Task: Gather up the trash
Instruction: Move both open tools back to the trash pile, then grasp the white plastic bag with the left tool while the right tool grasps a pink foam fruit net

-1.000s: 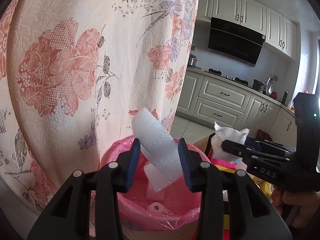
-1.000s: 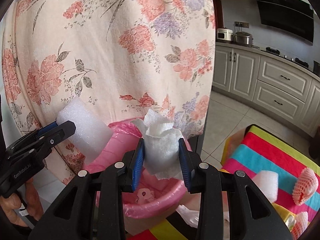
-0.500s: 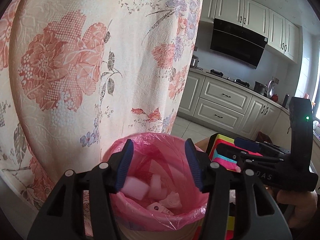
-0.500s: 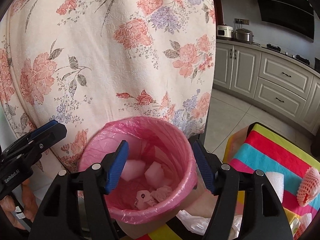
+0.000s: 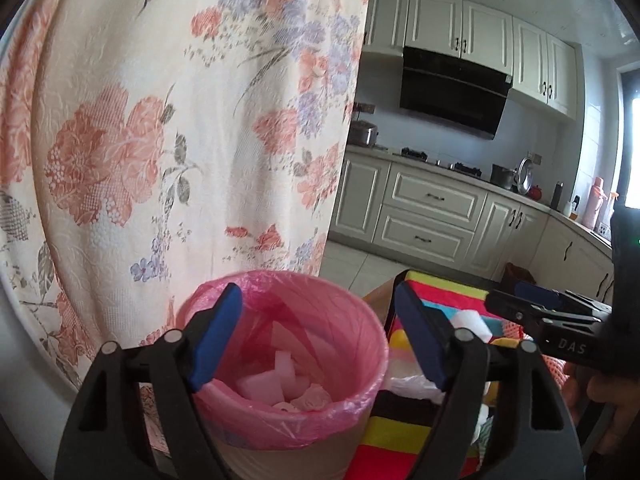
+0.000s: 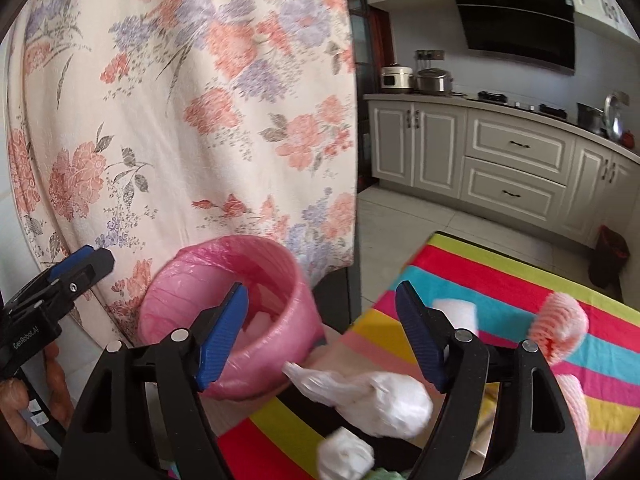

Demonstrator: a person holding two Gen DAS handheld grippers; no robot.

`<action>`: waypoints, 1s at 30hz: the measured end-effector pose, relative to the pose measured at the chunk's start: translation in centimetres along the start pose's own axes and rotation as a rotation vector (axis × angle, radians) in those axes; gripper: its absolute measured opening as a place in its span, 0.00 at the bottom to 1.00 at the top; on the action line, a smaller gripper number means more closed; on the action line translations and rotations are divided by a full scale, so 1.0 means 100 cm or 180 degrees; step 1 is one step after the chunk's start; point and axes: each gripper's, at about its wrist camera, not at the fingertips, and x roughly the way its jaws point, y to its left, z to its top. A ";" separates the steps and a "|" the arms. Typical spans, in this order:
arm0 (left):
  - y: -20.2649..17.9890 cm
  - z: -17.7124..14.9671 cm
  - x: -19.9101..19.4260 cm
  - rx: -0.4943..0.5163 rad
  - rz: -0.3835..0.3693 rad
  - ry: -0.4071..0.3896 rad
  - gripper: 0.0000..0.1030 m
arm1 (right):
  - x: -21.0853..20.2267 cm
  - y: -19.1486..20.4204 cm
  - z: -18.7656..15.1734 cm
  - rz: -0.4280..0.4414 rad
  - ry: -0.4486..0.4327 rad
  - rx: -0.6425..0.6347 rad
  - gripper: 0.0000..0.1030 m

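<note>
Ahead of the left gripper (image 5: 320,334): lined bin (image 5: 352,320), foam scraps (image 5: 272,380) inside, hanging curtain (image 5: 180,120) behind. Right of that claw: striped table (image 5: 396,432), right gripper (image 5: 532,300) over it. Between the right gripper's open jaws: knotted bag (image 6: 372,396), crumpled tissue (image 6: 344,456) nearer. Beyond its right finger: foam block (image 6: 456,312), fruit net (image 6: 560,324) further right.

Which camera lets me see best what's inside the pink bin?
The left wrist view: it looks down into the pink bin, showing white foam pieces and crumpled paper at the bottom. The right wrist view shows the bin from the side, its inside mostly hidden.
</note>
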 end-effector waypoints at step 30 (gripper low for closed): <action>-0.137 -0.069 0.004 0.0457 -0.0850 0.0606 0.62 | -0.125 -0.164 -0.145 -0.0868 0.0234 0.0703 0.73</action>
